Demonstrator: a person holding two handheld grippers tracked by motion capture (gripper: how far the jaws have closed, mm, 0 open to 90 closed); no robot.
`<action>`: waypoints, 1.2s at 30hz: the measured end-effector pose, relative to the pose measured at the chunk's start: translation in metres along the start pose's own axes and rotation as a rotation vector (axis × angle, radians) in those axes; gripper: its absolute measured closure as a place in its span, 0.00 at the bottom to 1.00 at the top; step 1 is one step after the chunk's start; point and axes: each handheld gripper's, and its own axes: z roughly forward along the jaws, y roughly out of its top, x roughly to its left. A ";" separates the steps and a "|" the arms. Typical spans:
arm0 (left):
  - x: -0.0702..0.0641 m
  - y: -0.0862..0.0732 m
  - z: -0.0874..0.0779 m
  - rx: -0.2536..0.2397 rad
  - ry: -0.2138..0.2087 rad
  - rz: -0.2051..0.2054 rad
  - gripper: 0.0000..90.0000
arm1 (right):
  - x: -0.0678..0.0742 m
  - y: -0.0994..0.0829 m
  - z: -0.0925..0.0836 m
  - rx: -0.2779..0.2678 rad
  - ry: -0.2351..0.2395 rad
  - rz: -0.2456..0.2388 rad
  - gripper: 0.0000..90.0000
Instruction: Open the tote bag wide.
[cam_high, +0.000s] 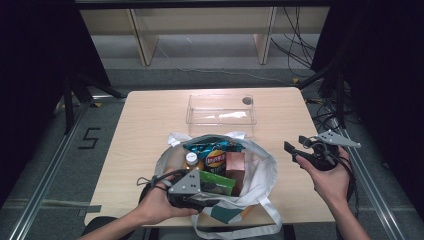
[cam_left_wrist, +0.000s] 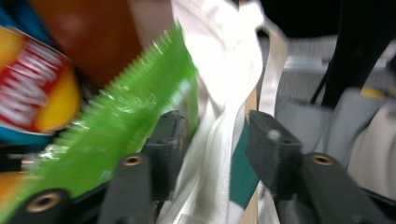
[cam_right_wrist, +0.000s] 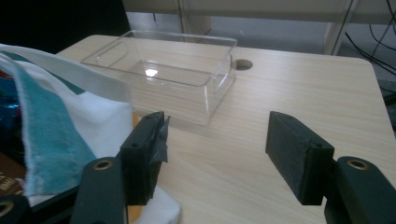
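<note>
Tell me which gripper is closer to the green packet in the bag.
Left. The left gripper is at the bag's near rim, right beside the green packet, its jaws apart around the white cloth. The right gripper hangs outside the bag, over bare table.

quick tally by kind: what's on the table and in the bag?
Tote bag: 1
Clear plastic box: 1
Snack packets, chip bag and green packet: 2
Orange bottle with white cap: 1
Brown box: 1
Total: 6 visible; anything deeper in the bag is hidden.

Green packet (cam_left_wrist: 126, 121) blurred, its print unreadable; white bag (cam_high: 260, 175) cut off below.
</note>
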 end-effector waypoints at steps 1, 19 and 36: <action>0.003 0.004 -0.015 -0.040 0.025 0.001 0.57 | 0.003 0.003 -0.001 -0.009 0.017 0.008 0.45; 0.068 -0.014 -0.108 -0.205 0.394 -0.173 0.45 | 0.048 0.029 -0.014 -0.044 0.227 -0.115 0.64; 0.086 -0.027 -0.090 -0.104 0.374 -0.113 0.61 | 0.060 0.023 0.007 0.083 0.286 -0.203 0.75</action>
